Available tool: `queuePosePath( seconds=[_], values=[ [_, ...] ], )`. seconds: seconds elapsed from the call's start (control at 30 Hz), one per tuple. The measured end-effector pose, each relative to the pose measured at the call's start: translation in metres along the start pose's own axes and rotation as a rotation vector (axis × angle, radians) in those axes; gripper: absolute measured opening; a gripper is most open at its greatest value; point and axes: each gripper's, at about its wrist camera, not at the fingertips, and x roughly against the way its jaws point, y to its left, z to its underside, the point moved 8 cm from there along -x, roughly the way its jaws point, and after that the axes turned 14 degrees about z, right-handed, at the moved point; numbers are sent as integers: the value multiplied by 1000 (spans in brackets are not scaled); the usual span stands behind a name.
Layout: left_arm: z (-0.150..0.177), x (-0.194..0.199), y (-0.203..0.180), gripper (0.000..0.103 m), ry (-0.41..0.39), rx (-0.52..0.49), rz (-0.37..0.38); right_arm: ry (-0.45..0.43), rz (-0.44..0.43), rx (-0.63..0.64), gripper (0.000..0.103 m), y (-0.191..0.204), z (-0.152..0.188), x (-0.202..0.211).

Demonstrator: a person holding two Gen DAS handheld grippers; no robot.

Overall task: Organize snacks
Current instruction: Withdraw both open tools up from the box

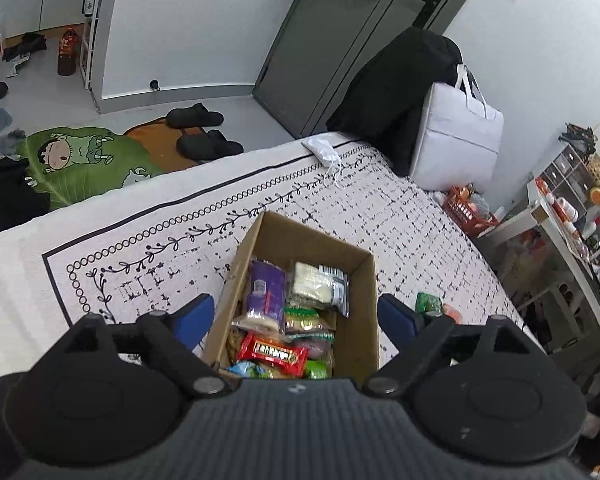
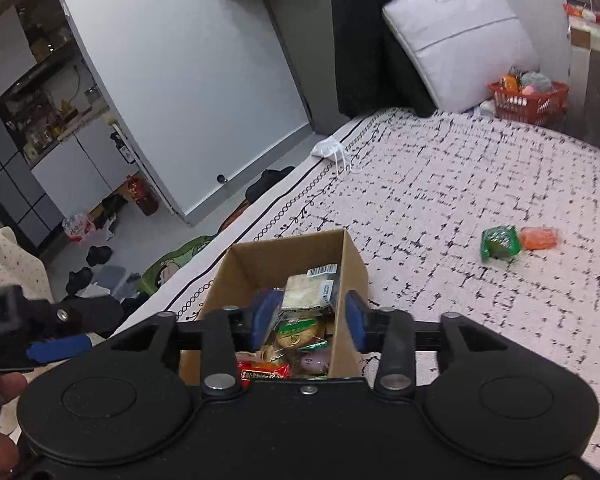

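Snacks (image 1: 276, 320) sit packed in the cardboard box (image 1: 364, 280), both grippers above it: left gripper (image 1: 296, 316) spread wide and empty, right gripper (image 2: 310, 320) parted, gripping nothing. Around lies the patterned bedspread (image 2: 440, 200), green packet (image 2: 500, 243) and orange packet (image 2: 539, 237) loose, slippers (image 1: 204, 132) on the floor.
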Motion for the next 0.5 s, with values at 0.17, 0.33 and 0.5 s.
queuePosePath(
  seconds=[0.17,0.33,0.5],
  values=[
    [6,6,-11,96,13,-31,3,13,4,-2,46,-5,5,17],
    [9,15,-23,103,10,-55,16,24,17,-17,51,-17,9,34],
    [14,24,-34,103,14,-83,34,16,30,-20,62,-23,10,55]
  ],
)
